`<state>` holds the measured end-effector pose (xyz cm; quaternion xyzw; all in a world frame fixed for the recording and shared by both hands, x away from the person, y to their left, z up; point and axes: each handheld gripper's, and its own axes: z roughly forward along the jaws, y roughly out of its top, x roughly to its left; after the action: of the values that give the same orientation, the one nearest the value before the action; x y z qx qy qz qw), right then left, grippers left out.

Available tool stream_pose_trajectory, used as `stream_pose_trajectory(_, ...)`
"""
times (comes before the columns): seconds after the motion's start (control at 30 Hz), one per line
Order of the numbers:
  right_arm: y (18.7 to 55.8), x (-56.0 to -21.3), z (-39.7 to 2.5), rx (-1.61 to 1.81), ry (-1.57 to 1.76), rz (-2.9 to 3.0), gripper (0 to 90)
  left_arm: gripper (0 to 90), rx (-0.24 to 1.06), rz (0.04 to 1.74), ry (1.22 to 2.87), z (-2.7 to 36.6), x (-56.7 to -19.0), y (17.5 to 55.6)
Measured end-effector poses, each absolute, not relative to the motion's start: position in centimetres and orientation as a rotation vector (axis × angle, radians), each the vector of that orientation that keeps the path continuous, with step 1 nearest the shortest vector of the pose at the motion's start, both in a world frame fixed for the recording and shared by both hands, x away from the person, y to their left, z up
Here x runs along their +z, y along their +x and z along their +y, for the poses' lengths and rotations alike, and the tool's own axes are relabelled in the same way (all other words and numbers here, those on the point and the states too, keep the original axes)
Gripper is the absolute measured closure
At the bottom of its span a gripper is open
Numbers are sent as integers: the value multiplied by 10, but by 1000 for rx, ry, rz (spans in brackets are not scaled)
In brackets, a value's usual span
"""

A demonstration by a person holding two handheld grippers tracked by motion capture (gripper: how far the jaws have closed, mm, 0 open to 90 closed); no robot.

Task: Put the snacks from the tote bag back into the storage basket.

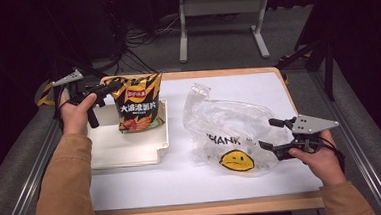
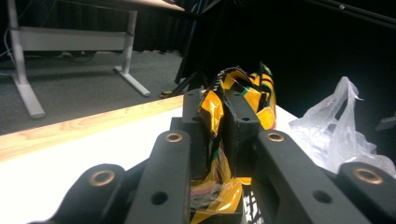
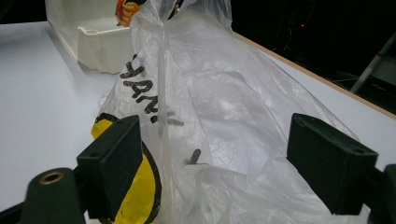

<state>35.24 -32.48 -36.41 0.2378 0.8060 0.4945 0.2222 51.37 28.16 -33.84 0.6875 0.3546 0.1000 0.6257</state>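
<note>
An orange and black chip bag (image 1: 138,103) hangs upright over the white tray (image 1: 126,149) at the table's left. My left gripper (image 1: 110,87) is shut on its top left corner. In the left gripper view the jaws (image 2: 218,109) pinch the crinkled top edge of the chip bag (image 2: 262,93). A clear plastic bag (image 1: 230,127), printed with "THANK" and a yellow face, lies at centre right. My right gripper (image 1: 269,133) stands open at its right edge. Its wide-apart jaws (image 3: 222,163) straddle the plastic bag's (image 3: 224,102) film without pressing it.
The white table top (image 1: 183,183) has a wooden rim, with metal rails along both sides. A grey desk frame (image 1: 220,8) and cables stand on the floor beyond. In the right gripper view the tray (image 3: 98,46) sits behind the plastic bag.
</note>
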Motion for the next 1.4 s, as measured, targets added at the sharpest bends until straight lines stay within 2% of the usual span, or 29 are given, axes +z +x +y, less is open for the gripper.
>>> stream_pose_trajectory(0.23, 353, -363, -324, 1375, 648, 2226, 186, 691, 263, 872, 1596, 285, -340, 514)
stream_pose_trajectory(0.27, 354, -363, -323, 1380, 643, 2227, 186, 576, 269, 895, 1591, 284, -340, 514)
stream_pose_trajectory(0.33, 355, -363, -322, 1381, 640, 2230, 186, 473, 304, 925, 1608, 283, -339, 514)
stream_pose_trajectory(0.37, 355, -363, -321, 1382, 638, 2231, 186, 390, 304, 925, 1608, 283, -339, 514)
stream_pose_trajectory(0.4, 355, -363, -321, 1382, 638, 2231, 186, 390, 314, 944, 1605, 283, -339, 514)
stream_pose_trajectory(0.47, 356, -362, -320, 1383, 633, 2234, 186, 247, 325, 976, 1583, 284, -339, 514)
stream_pose_trajectory(0.53, 357, -362, -319, 1389, 627, 2234, 186, 148, 347, 993, 1554, 285, -339, 511)
stream_pose_trajectory(0.6, 358, -362, -318, 1388, 623, 2237, 186, 109, 377, 1002, 1559, 286, -338, 510)
stream_pose_trajectory(0.8, 362, -361, -315, 1394, 609, 2245, 186, 72, 407, 1003, 1531, 292, -335, 500)
stream_pose_trajectory(1.13, 368, -360, -311, 1401, 594, 2245, 186, 62, 449, 943, 1540, 287, -316, 480)
stream_pose_trajectory(1.4, 375, -356, -306, 1417, 572, 2247, 186, 57, 492, 908, 1554, 277, -291, 444)
